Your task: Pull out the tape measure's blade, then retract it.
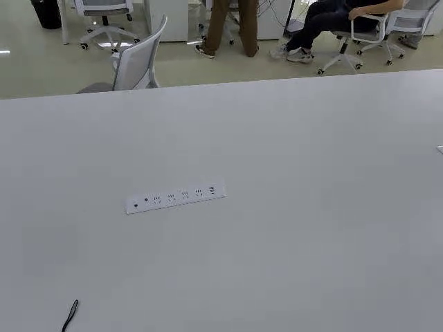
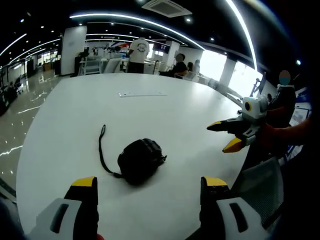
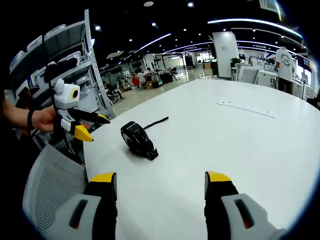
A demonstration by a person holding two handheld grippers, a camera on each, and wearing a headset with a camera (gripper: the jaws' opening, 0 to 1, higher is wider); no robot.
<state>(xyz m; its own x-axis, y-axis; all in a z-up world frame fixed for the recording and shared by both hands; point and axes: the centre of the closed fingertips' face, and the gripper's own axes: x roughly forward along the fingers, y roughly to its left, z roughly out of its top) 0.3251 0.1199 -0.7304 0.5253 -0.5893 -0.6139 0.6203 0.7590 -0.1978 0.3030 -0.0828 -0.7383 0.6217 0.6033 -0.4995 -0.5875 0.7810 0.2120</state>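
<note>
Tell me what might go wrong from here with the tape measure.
1. Neither the left gripper nor the right gripper holds the tape measure; both stand open. Pulling on it unpinned would likely drag it across the table.
2. Its strap trails loose, so a jaw may snag that instead.
3. It lies near the table's edge by the chair; a push might knock it off.
</note>
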